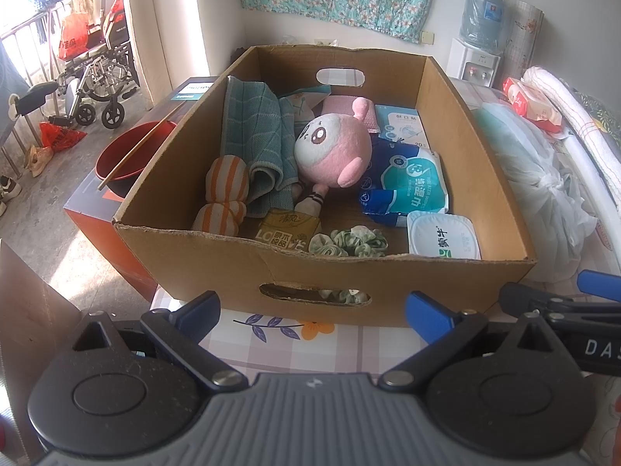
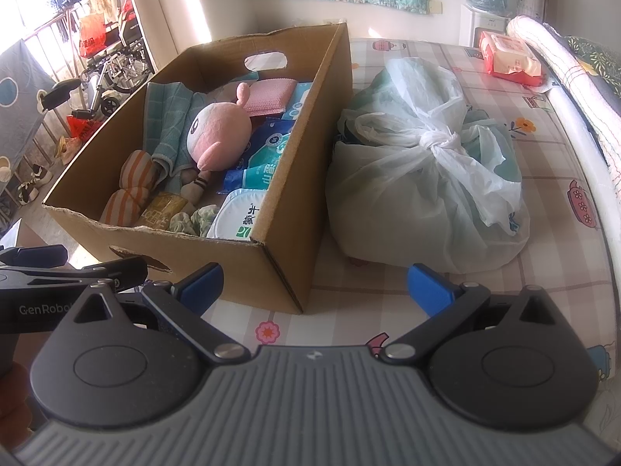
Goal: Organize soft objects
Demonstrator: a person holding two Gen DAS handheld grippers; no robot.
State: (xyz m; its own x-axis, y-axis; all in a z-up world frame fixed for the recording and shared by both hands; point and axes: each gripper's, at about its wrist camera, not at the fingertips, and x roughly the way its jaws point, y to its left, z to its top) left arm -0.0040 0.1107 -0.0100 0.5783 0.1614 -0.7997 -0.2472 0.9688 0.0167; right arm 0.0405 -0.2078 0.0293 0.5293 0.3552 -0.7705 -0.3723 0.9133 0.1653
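Note:
A brown cardboard box [image 1: 388, 287] [image 2: 279, 256] stands on the checked tablecloth. Inside it lie a pink plush toy [image 1: 333, 151] [image 2: 221, 128], a folded teal towel [image 1: 256, 136] [image 2: 167, 116], an orange-striped cloth [image 1: 225, 194] [image 2: 130, 186], a green scrunchie [image 1: 349, 242] [image 2: 194, 217], blue wet-wipe packs [image 1: 407, 178] [image 2: 264, 155], a white tub [image 1: 444, 239] [image 2: 236, 219] and a pink cloth [image 2: 269, 95]. My left gripper [image 1: 314, 312] is open, just in front of the box's near wall. My right gripper [image 2: 314, 285] is open, off the box's near right corner. Neither holds anything.
A knotted pale plastic bag [image 2: 427, 171] [image 1: 539, 182] sits right of the box. A red bowl with a chopstick [image 1: 132, 155] rests on an orange carton to the left. A red tissue pack [image 2: 508, 58] and a rolled quilt [image 2: 574, 77] lie at far right. A wheelchair [image 1: 97, 85] stands beyond.

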